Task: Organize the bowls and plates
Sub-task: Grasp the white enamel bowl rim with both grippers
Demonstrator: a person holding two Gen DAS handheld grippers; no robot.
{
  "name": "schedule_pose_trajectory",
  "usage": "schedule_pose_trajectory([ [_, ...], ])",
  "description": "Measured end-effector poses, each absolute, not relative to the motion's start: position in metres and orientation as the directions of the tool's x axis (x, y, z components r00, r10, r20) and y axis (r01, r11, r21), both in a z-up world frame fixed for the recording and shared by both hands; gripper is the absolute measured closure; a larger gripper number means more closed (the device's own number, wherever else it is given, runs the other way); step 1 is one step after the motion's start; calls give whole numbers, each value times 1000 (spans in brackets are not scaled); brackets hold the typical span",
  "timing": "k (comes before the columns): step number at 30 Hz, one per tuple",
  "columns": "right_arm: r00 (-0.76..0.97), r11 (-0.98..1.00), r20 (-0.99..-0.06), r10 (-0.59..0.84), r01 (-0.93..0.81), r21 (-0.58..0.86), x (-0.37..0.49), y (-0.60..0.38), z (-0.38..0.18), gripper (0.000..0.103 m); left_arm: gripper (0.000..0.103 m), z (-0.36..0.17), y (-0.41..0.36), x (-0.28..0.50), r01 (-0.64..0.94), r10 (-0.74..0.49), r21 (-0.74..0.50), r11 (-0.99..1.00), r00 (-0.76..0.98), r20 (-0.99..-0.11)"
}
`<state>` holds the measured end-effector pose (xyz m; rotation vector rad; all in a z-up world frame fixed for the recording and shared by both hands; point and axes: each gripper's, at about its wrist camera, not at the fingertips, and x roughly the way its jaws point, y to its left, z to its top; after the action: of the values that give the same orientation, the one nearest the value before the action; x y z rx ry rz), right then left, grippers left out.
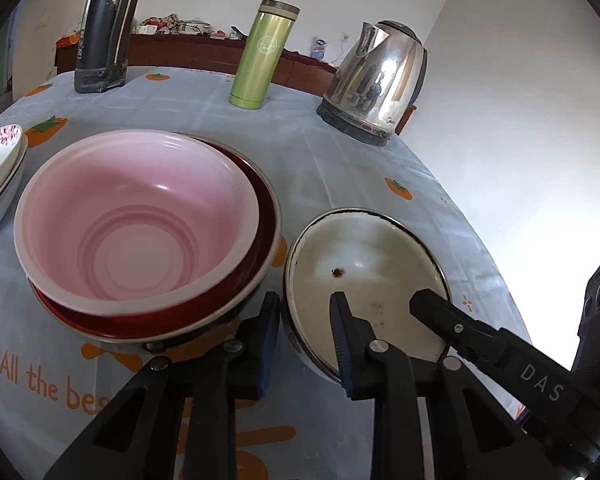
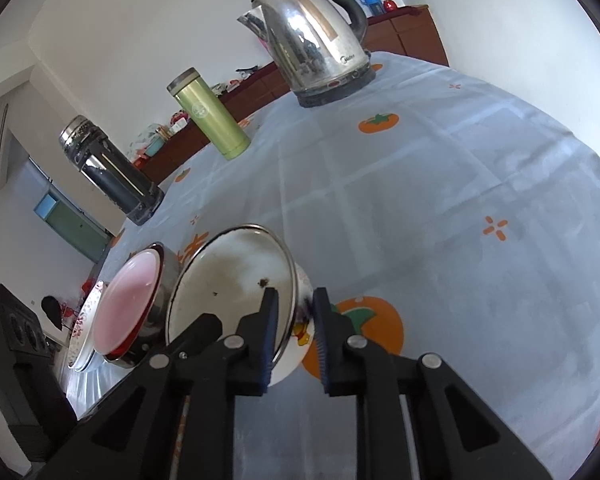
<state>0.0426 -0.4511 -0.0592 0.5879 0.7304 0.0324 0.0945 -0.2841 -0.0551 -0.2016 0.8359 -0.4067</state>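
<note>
A pink bowl [image 1: 136,220] sits nested in a red bowl [image 1: 256,240] with a steel outside. A white enamel bowl [image 1: 364,272] with a dark rim and a rust spot stands to its right. My left gripper [image 1: 306,320] straddles the enamel bowl's near-left rim, one finger inside, one outside, with a gap. My right gripper [image 2: 294,320] straddles the same bowl's [image 2: 228,276] right rim in the same way; its finger [image 1: 440,312] shows in the left view. The pink bowl [image 2: 124,300] also shows in the right wrist view. Stacked plates [image 1: 0,168] lie at the far left.
On the blue persimmon-print tablecloth [image 1: 340,168] stand a steel kettle [image 1: 376,80], a green flask [image 1: 260,56] and a dark steel thermos [image 1: 104,32] along the far side. The table edge falls away on the right. A wooden cabinet lies behind.
</note>
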Motion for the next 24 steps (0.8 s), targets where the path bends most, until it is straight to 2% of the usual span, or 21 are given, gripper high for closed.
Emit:
schedule_pose_trajectory([
  [6,762,854,-616,201,172,492,36,-450,-52,86,76,-52,-287,90,288,-434,-325,901,598,-674],
  [24,825,835,-540,168,172,523,12,-449,-38,87,76,-25,-287,64,380,-442,-235,895,679,-586],
])
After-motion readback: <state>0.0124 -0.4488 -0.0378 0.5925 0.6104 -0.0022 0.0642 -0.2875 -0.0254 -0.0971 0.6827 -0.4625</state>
